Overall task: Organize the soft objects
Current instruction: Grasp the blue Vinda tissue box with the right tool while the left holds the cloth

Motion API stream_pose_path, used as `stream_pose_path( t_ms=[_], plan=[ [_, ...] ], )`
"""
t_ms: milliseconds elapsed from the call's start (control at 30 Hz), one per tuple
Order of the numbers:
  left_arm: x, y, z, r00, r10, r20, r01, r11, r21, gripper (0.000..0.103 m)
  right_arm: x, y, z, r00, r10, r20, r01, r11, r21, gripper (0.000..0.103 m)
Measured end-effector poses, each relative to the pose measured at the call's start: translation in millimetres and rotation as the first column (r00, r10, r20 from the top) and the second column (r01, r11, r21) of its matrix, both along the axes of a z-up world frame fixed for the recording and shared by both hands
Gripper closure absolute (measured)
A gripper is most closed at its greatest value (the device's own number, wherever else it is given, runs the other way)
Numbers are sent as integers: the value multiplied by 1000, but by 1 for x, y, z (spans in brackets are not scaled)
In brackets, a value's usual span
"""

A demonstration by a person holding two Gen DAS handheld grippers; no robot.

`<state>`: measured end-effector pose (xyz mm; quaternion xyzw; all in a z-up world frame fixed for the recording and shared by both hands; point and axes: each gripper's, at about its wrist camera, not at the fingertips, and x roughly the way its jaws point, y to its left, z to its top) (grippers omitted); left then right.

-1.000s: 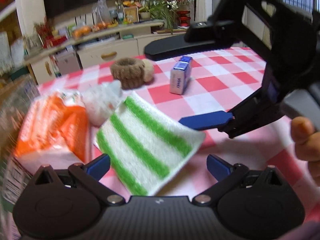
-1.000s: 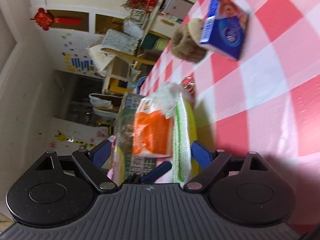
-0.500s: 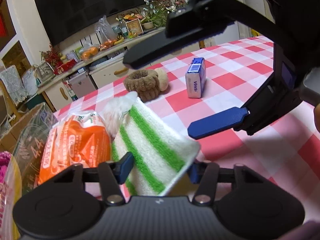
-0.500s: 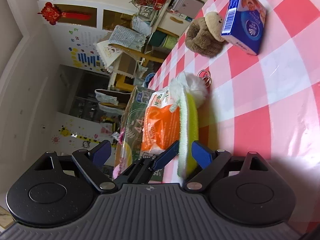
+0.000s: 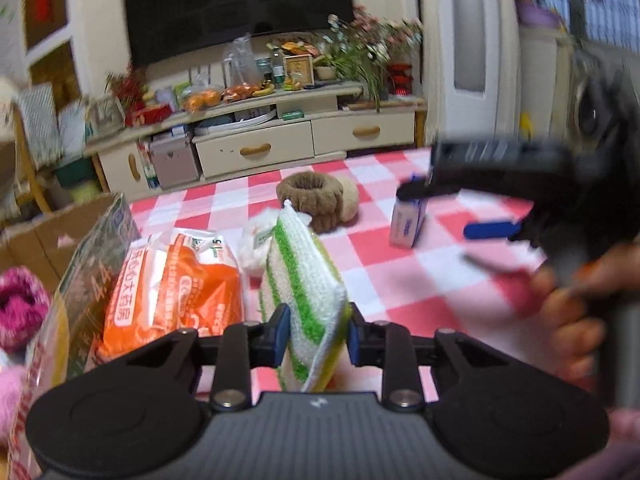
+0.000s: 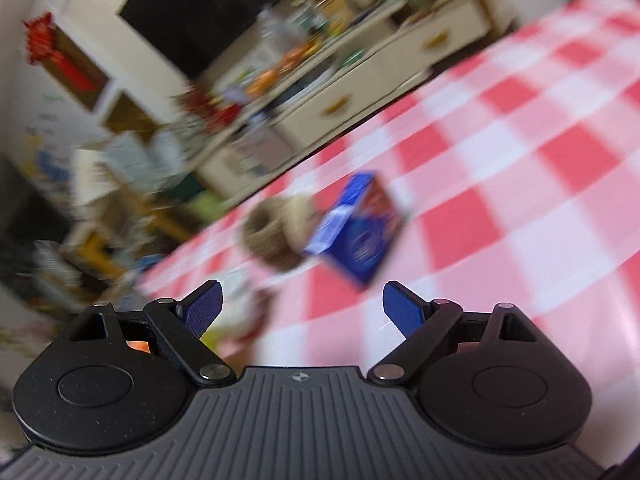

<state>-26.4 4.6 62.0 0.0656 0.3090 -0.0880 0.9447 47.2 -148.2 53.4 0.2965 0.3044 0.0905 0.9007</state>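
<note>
Since a second ago your left gripper (image 5: 314, 334) is closing in from wide open onto the green-striped sponge cloth (image 5: 304, 280), and your right gripper (image 6: 302, 310) is swinging away from it, blurring its whole view. Your left jaws are still closing, with the cloth standing on edge between the blue pads (its yellow backing faces the right-hand pad), so you are pinching it and tipping it up off the red-checked tablecloth (image 5: 440, 280). Your right gripper is hanging open with nothing between its fingers.

You are looking at an early stage, judging by what is still loose. From the left gripper, the orange tissue pack (image 5: 172, 284) is lying at about 10 o'clock, just beside the cloth; the white fluffy ball (image 5: 256, 246) is sitting at 11 o'clock behind it; the brown plush ring (image 5: 312, 198) is resting at 12 o'clock, further back; the blue tissue packet (image 5: 408, 228) is standing at 1 o'clock. A cardboard box (image 5: 48, 236) with pink fluffy things is waiting at 9 o'clock, probably the destination.
</note>
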Motion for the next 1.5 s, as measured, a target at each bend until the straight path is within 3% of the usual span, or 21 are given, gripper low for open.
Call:
stream_pose_path(
  t_ms=[100, 233, 467, 667, 833, 1133, 1500],
  plan=[
    [1, 11, 4, 999, 39, -2, -39, 995, -96, 77, 9, 13, -6, 999, -42, 12, 43, 998, -51, 0],
    [14, 30, -8, 989, 115, -94, -132, 970, -201, 77, 25, 30, -12, 997, -78, 19, 80, 986, -144, 0],
    [28, 34, -18, 979, 169, -110, -187, 965, -185, 77, 49, 42, -23, 985, -169, 23, 169, 957, -237, 2],
    [35, 34, -18, 978, 171, -116, -189, 969, -161, 76, 61, 43, -29, 982, -188, 7, 182, 944, -276, 29],
    [35, 33, -15, 982, 158, -107, -172, 974, -147, 81, 47, 44, -25, 982, -186, 20, 182, 925, -333, 55],
    [29, 33, -14, 986, 126, -107, -141, 979, -150, 83, 26, 39, -25, 986, -159, 44, 164, 915, -369, 70],
    [18, 32, -8, 991, 94, -96, -109, 980, -166, 83, -9, 43, -22, 987, -146, 70, 162, 902, -401, 73]
  ],
)
